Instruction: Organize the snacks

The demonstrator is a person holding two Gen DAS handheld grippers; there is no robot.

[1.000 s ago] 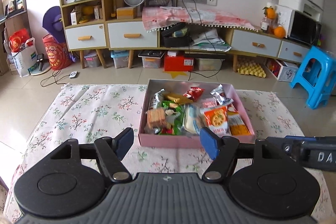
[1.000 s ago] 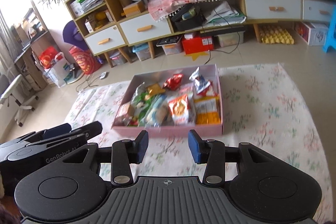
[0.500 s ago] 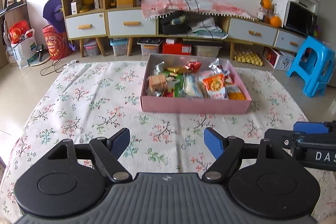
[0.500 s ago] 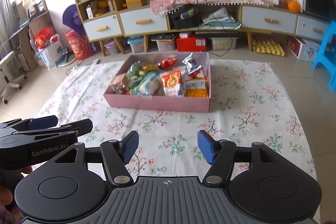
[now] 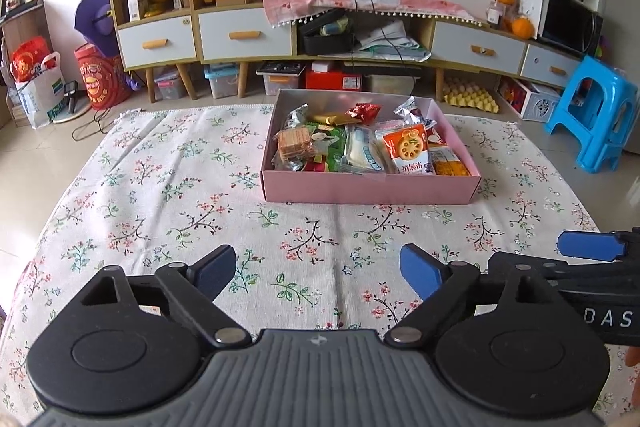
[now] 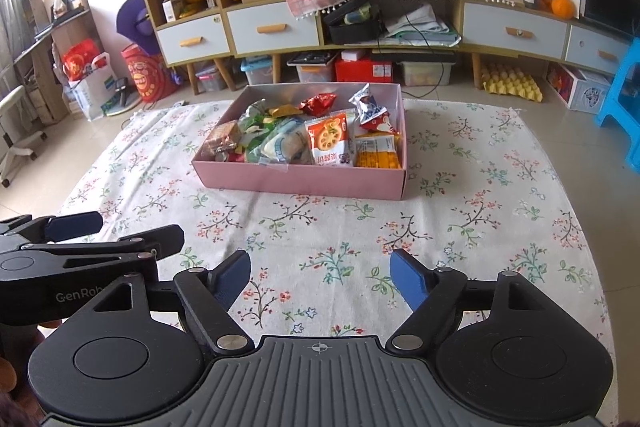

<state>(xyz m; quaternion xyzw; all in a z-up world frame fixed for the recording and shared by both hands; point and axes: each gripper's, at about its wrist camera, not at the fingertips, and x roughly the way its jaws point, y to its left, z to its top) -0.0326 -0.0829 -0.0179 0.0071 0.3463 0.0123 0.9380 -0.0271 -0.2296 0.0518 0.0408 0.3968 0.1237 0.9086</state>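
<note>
Left wrist view: the right gripper (image 5: pixel 591 246) is cut off at the right edge, only one blue pad and a black arm showing; part of a finger of the hand at the bottom right corner. The pink box (image 5: pixel 370 187), rectangular cardboard with low walls, sits on the floral cloth (image 5: pixel 160 187) well ahead of the fingers, toward the far edge. Snacks (image 5: pixel 408 147) fill it in a crumpled heap: foil and plastic packets, an orange cookie pack on top, lower ones mostly hidden, print too small to read. The left gripper (image 5: pixel 316 269) has jaws wide and opening, nothing between the blue pads, only cloth below.

Right wrist view: the left gripper (image 6: pixel 116 227) enters from the left edge, body cut off, jaws seen edge-on and apart. The box (image 6: pixel 304 181) lies ahead and slightly left on the cloth (image 6: pixel 480 207); its near wall hides the bottoms of the front packets. Snacks (image 6: pixel 330 141) are glossy wrappers, a red foil one at the back. The right gripper (image 6: pixel 320 277) has jaws wide and opening, empty, touching nothing. The cloth is thin and printed, faintly creased.
</note>
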